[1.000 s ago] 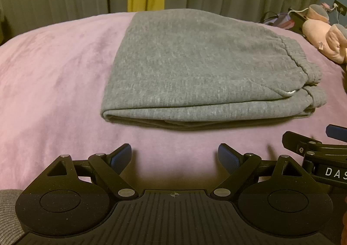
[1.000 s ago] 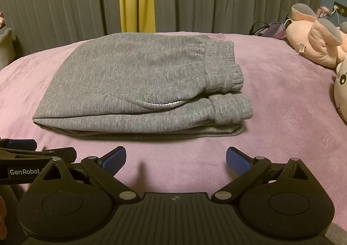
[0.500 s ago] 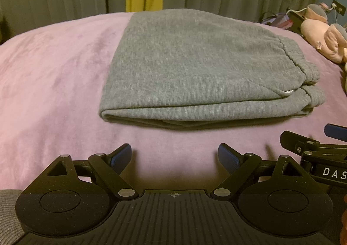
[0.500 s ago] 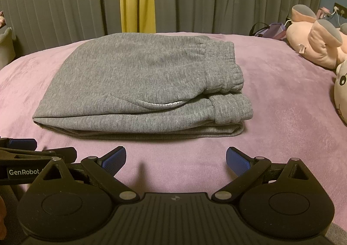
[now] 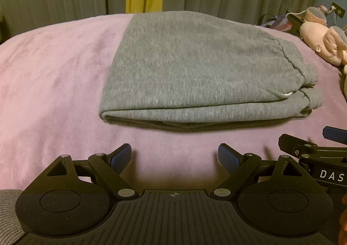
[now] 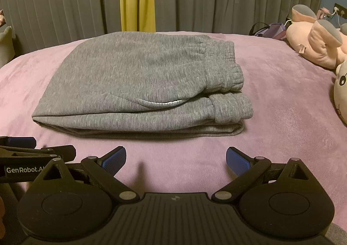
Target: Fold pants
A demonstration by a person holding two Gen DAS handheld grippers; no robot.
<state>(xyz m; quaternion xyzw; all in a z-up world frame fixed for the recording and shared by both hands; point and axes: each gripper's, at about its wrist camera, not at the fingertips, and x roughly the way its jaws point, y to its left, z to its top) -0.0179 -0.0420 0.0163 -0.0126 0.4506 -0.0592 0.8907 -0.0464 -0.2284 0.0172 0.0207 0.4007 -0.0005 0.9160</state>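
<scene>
The grey ribbed-knit pants [image 6: 138,91], folded into a thick flat bundle, are lying on the pink plush bed [image 6: 282,102] just ahead of both tools, long axis running left to right, elastic waistband toward the right. The left tool [image 5: 174,156] and right tool [image 6: 175,158] are hovering side by side before the near edge, blue pads spread wide, gripping nothing. The right tool is sitting nearer the waistband end, so any last tidying there looks like its job.

Both wrist views (side by side) share pants [image 5: 195,75].
</scene>
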